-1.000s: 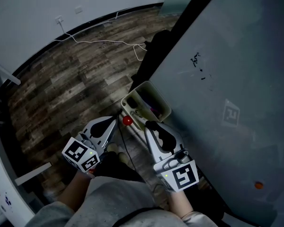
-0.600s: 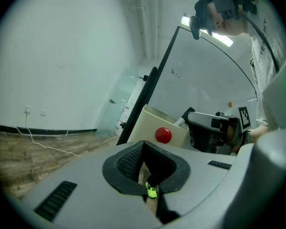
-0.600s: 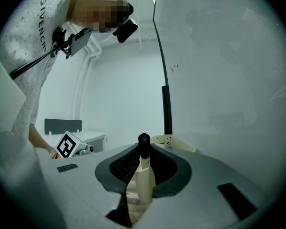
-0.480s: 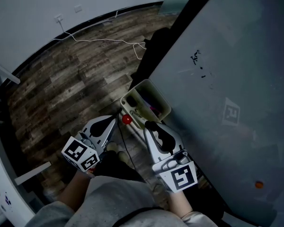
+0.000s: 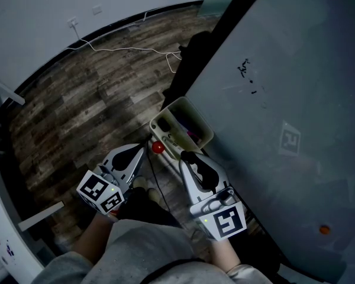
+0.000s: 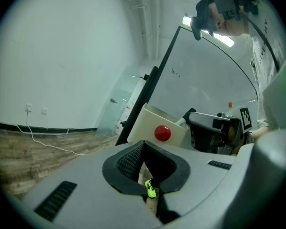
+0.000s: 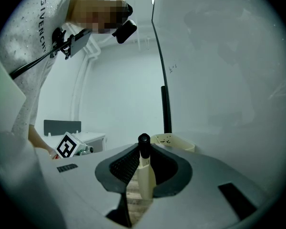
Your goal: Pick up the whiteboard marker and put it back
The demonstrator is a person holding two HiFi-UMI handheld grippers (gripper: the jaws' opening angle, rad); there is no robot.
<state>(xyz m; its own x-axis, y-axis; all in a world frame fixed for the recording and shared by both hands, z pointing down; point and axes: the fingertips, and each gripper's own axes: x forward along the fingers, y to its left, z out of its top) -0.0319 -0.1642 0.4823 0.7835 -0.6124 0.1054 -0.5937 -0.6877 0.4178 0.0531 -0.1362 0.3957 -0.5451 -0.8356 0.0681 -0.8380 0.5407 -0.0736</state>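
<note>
- Your right gripper (image 7: 144,152) is clenched on the whiteboard marker (image 7: 145,178). The pale barrel sits between the pads and the black cap pokes out past the tips, pointing ahead.
- Your left gripper (image 6: 142,147) is closed on nothing. The tips meet, and only floor shows through the slit behind them. It hangs beside the right one, low and to the left in the head view.
- Just ahead of both grippers is the cream holder (image 5: 202,136), mounted at the lower edge of the whiteboard (image 5: 284,70). A red round disc (image 5: 158,147) sits on the holder's near side wall.
- The holder's mouth is open. There are a few things inside, too dark to name.
- The marker is in the air, short of the holder, and its cap lines up roughly with the rim in the right gripper view. It does not touch the holder.
- Progress: the pick-up looks done, but the put-back is not.
- Left to do, as I read it: bring the marker over the open mouth, lower it in, and let the pads go.
- Farther off, the board has a few small black marks. Beyond it are the wooden floor (image 5: 89,105) and a white cable (image 5: 130,52) running along the wall.
</note>
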